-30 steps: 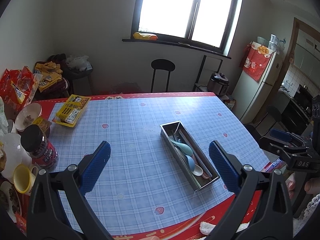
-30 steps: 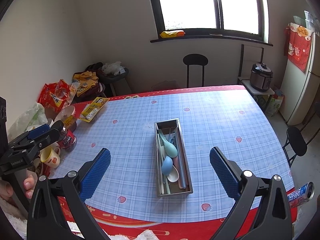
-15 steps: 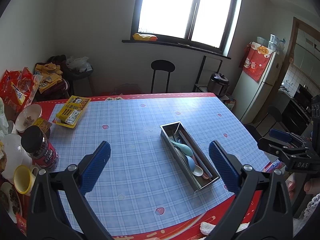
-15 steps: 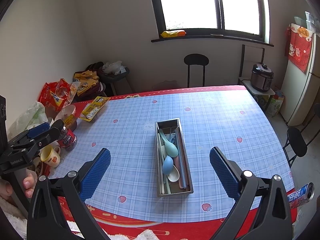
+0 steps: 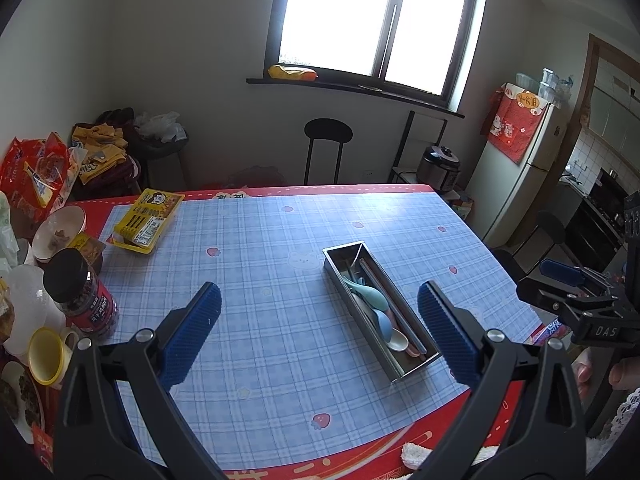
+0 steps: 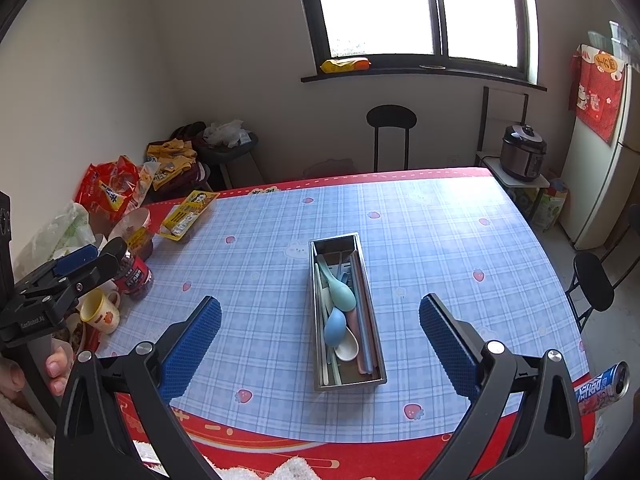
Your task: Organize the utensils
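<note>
Left gripper (image 5: 319, 323) and right gripper (image 6: 320, 325) both spread wide, holding nothing, above the table (image 6: 440, 240). One steel tray (image 6: 374, 344), three spoons (image 6: 342, 294) inside.

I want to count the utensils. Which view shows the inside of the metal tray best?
The right wrist view: the tray lies lengthwise, contents open to view. In the left wrist view the tray lies at an angle and farther to the side.

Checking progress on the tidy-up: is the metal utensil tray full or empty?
Partly full: the metal tray holds several spoons and chopsticks lying lengthwise.
</note>
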Demonstrator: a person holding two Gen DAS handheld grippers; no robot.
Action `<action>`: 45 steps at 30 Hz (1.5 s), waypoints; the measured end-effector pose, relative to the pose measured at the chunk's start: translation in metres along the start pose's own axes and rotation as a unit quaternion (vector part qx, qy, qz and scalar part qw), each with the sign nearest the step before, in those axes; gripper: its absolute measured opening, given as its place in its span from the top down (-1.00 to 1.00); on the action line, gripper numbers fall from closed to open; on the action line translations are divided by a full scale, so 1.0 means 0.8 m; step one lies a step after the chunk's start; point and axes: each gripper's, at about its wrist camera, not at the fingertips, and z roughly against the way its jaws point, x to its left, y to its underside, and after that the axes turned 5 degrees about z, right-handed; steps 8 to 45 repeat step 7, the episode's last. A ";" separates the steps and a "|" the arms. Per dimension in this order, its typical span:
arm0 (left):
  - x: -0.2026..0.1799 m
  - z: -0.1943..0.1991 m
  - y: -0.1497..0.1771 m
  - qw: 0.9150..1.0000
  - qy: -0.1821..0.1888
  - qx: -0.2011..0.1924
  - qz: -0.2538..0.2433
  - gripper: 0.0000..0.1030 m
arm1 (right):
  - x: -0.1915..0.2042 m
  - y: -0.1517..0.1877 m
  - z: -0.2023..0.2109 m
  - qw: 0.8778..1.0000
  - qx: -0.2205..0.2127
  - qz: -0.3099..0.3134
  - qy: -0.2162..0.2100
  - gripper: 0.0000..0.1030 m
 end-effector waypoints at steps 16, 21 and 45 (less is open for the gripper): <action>0.003 -0.002 -0.001 1.000 -0.016 0.001 0.004 -0.89 | 0.000 0.000 0.000 1.000 0.000 0.001 0.001 -0.89; 0.003 -0.002 -0.001 1.000 -0.016 0.001 0.004 -0.89 | 0.000 0.000 0.000 1.000 0.000 0.001 0.001 -0.89; 0.003 -0.002 -0.001 1.000 -0.016 0.001 0.004 -0.89 | 0.000 0.000 0.000 1.000 0.000 0.001 0.001 -0.89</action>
